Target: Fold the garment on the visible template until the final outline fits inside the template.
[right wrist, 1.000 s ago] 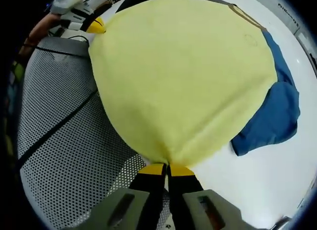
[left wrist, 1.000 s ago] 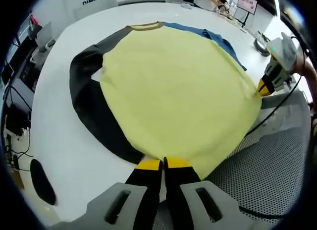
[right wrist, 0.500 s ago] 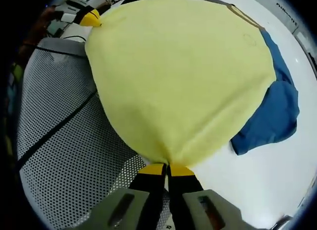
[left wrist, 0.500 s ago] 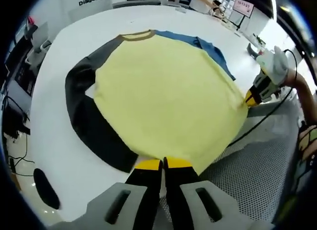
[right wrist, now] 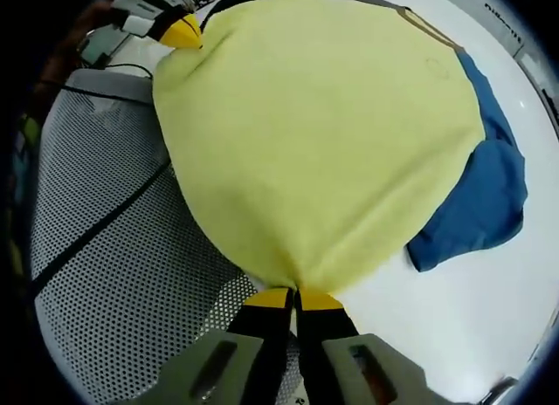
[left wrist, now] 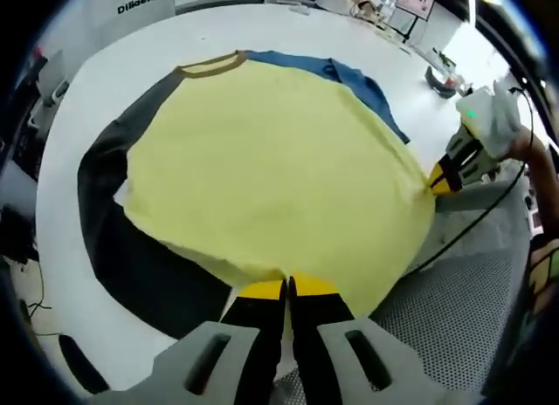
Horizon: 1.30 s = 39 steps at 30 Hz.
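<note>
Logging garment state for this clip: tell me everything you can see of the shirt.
The shirt has a pale yellow body of soft knit-looking cloth, a dark grey sleeve, a blue sleeve and a tan collar band. It lies spread on the white table, the blue sleeve folded partly under the body. Its near hem is stretched between the left gripper and the right gripper, both shut on the hem corners, over a perforated grey mat.

Both views look closely across the yellow shirt [left wrist: 271,169] from opposite hem corners.
</note>
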Each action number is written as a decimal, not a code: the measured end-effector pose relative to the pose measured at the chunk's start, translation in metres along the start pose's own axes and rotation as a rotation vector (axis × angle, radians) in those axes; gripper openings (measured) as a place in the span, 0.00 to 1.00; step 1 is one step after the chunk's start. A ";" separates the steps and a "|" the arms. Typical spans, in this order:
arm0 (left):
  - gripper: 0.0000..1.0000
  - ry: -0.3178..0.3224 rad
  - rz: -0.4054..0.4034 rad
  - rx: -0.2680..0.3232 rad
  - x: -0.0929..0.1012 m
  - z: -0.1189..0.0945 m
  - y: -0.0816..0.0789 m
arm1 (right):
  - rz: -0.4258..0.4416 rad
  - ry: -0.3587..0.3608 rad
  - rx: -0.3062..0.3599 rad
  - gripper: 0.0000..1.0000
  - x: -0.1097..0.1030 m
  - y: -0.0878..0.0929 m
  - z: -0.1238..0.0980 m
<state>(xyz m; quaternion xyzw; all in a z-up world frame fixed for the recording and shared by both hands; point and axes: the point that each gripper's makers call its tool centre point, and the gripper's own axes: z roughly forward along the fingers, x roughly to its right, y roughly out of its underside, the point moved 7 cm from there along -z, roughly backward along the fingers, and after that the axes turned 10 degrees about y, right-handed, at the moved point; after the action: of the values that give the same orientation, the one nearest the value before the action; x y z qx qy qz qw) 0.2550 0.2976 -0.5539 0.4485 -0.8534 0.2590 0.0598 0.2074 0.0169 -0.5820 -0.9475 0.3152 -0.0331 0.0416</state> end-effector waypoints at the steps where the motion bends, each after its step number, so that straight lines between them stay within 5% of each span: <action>1: 0.00 0.004 0.003 -0.005 -0.001 0.004 -0.001 | -0.001 0.001 0.000 0.00 0.000 0.000 0.000; 4: 0.00 0.018 0.003 -0.015 -0.004 0.012 -0.003 | -0.001 0.002 -0.001 0.00 0.000 0.000 0.000; 6: 0.00 0.085 -0.054 -0.007 -0.001 0.018 -0.004 | 0.001 0.001 -0.001 0.00 0.000 0.000 0.000; 16: 0.00 0.072 -0.044 0.022 -0.006 0.029 -0.005 | 0.020 0.002 0.001 0.00 0.000 0.000 0.000; 17: 0.00 0.068 -0.032 0.072 -0.007 0.032 -0.008 | 0.021 0.003 0.000 0.00 0.000 0.000 0.000; 24: 0.02 0.103 -0.020 0.109 -0.005 0.034 -0.005 | 0.032 -0.002 0.003 0.00 0.000 0.001 0.000; 28: 0.21 0.128 -0.009 0.146 -0.001 0.031 -0.006 | 0.032 -0.001 0.003 0.00 0.000 0.001 0.000; 31: 0.38 0.071 0.065 0.209 -0.003 0.022 -0.009 | 0.075 -0.008 -0.002 0.00 0.001 0.001 0.000; 39: 0.38 0.063 -0.015 0.222 -0.009 0.005 0.007 | 0.076 -0.013 -0.009 0.00 0.001 0.001 0.001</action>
<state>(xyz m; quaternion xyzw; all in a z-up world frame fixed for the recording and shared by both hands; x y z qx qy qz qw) 0.2548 0.3050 -0.5637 0.4503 -0.8138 0.3653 0.0387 0.2076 0.0160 -0.5826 -0.9353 0.3507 -0.0237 0.0404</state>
